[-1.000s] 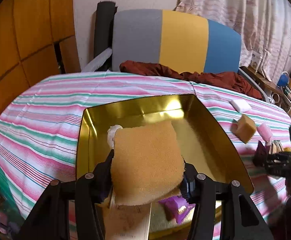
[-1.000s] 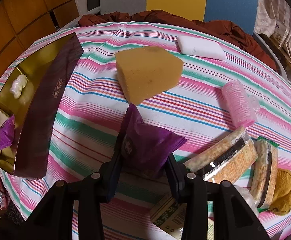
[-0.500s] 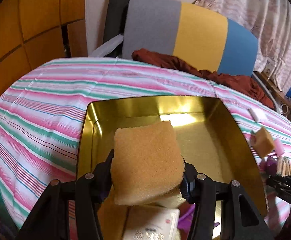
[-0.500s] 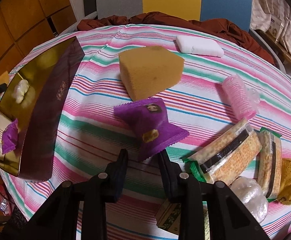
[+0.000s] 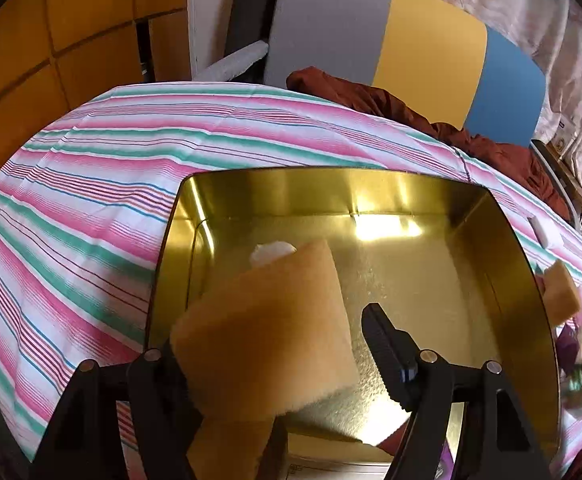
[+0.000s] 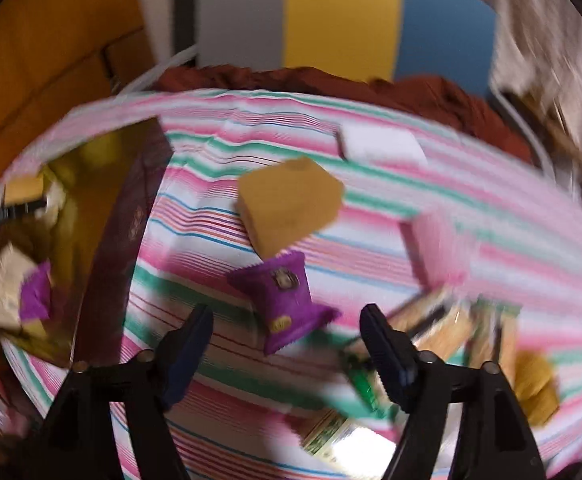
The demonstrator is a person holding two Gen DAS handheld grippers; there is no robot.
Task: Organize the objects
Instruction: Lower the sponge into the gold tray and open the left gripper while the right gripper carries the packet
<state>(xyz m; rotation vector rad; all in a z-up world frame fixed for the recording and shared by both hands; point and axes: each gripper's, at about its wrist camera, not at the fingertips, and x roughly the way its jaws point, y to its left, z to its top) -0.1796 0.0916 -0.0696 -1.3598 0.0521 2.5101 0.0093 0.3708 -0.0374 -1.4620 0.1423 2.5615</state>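
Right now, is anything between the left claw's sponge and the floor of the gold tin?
Nothing visible blocks it. The sponge sits tilted between the left claw's just-opened jaws, over bare gold tin floor; only a small white lump lies farther back.

— What is seen behind the table?
— A chair (image 5: 411, 48) banded grey, yellow and blue, with a rust-red cloth (image 5: 431, 120) heaped at its base.
— And further out?
— Wooden panels (image 5: 51, 40) to the left, a pale curtain (image 5: 551, 40) to the right.

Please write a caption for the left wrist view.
Left gripper, jaws just opened, releases tan sponge over gold tin tray.
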